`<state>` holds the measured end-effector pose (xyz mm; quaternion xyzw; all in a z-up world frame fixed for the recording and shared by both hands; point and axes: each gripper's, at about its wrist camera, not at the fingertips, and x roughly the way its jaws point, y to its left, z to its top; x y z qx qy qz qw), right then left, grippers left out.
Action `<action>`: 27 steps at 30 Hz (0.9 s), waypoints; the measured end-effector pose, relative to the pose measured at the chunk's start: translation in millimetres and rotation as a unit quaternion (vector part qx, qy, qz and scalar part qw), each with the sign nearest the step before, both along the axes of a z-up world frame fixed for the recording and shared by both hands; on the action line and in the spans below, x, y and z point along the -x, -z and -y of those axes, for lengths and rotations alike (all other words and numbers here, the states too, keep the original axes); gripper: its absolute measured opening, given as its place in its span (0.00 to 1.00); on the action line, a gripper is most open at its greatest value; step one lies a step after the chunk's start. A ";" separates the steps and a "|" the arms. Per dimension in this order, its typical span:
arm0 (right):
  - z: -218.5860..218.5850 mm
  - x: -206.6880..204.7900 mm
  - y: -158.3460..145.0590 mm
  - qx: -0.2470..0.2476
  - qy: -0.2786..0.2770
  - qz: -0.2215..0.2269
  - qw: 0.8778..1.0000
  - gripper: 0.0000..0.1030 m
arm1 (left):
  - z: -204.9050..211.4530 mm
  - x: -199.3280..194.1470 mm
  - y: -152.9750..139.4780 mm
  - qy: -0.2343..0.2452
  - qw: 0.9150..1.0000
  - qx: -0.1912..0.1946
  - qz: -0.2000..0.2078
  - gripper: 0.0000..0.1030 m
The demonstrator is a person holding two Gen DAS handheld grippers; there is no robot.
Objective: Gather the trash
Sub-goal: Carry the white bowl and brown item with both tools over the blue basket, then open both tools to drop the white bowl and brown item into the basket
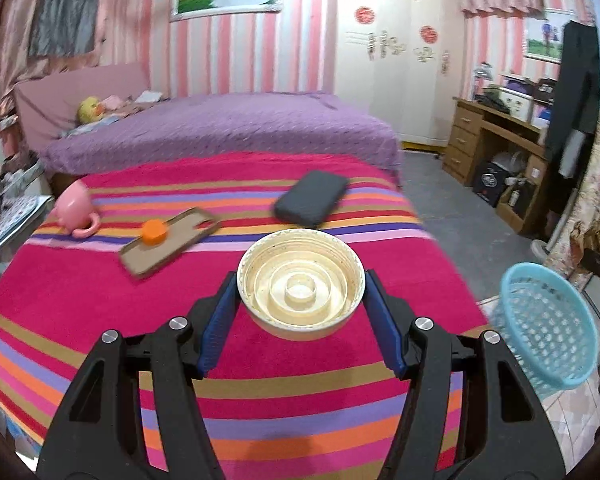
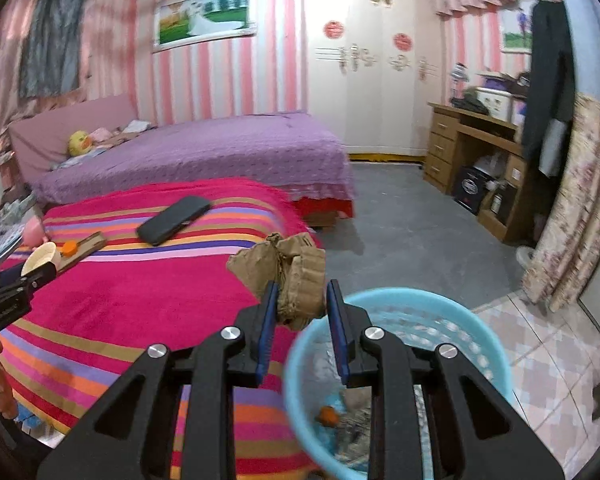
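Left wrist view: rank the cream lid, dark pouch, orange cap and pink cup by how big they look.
1. Cream lid, largest, though it sits between the left gripper's fingers, closest to the camera.
2. Dark pouch.
3. Pink cup, farther away and partly cut off, so unsure against the pouch.
4. Orange cap, smallest.

Cream plastic lid (image 1: 300, 284), smooth and grimy; crumpled matt cardboard (image 2: 290, 276); perforated glossy blue plastic basket (image 1: 548, 320); fuzzy striped cloth blanket (image 1: 100, 300).

Pink-striped walls (image 2: 224, 80), purple bed (image 2: 220, 148), white wardrobe (image 2: 372, 80), wooden desk (image 2: 472, 148), grey floor (image 2: 400, 220).
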<state>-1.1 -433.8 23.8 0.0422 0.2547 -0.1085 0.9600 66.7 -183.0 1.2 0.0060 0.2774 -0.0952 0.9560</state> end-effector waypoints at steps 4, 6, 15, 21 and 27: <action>31.6 17.2 5.6 -0.011 0.031 0.002 0.999 0.25 | 42.6 5.1 1.8 0.039 0.999 0.002 -0.004 0.59; 44.2 22.6 8.3 -0.008 0.043 0.000 0.999 0.25 | 65.7 9.3 2.6 0.059 0.998 -0.007 0.001 0.59; 95.0 35.6 22.7 -0.003 0.084 -0.022 0.996 0.25 | 148.7 19.6 6.4 0.132 0.991 -0.008 0.007 0.59; 118.9 41.1 36.9 -0.002 0.099 -0.036 0.994 0.25 | 198.4 29.2 13.3 0.166 0.986 -0.017 0.008 0.59; 132.4 44.9 42.5 -0.006 0.112 -0.041 0.993 0.25 | 232.0 35.4 22.2 0.193 0.981 -0.025 0.013 0.59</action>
